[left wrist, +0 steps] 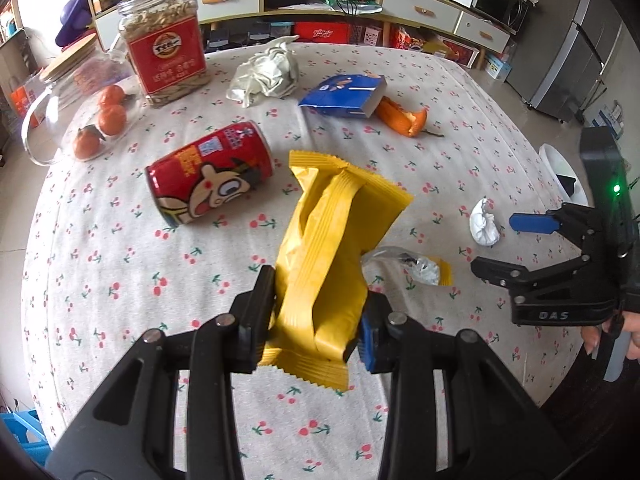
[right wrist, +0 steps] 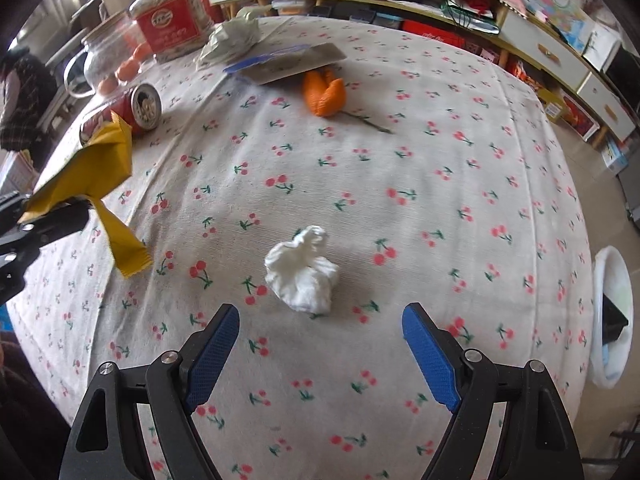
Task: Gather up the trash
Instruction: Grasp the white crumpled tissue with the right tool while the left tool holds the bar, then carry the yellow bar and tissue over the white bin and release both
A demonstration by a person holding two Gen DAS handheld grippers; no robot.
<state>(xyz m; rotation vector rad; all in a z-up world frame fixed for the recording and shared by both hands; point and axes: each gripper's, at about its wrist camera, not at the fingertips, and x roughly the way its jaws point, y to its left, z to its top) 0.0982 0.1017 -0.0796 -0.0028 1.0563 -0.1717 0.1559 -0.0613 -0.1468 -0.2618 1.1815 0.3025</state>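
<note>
My left gripper (left wrist: 320,292) is shut on a yellow snack wrapper (left wrist: 332,232), which hangs crumpled above the cherry-print tablecloth (left wrist: 120,280). The right wrist view shows the same wrapper (right wrist: 96,168) at far left, with the left gripper (right wrist: 40,220) under it. A crumpled white tissue (right wrist: 304,276) lies on the cloth just ahead of my right gripper (right wrist: 320,312), whose blue pads stand wide open around nothing. The left wrist view has the right gripper (left wrist: 498,246) beside the tissue (left wrist: 485,226). A small torn wrapper piece (left wrist: 424,270) lies behind the yellow one.
A red can (left wrist: 208,176) lies on its side, with a blue carton (left wrist: 344,94), orange peel (left wrist: 404,118) and crumpled paper (left wrist: 266,72) farther back. A seed jar (left wrist: 164,48) and a glass jug with tangerines (left wrist: 100,120) stand at back left. A white bin (right wrist: 612,320) sits past the table's right edge.
</note>
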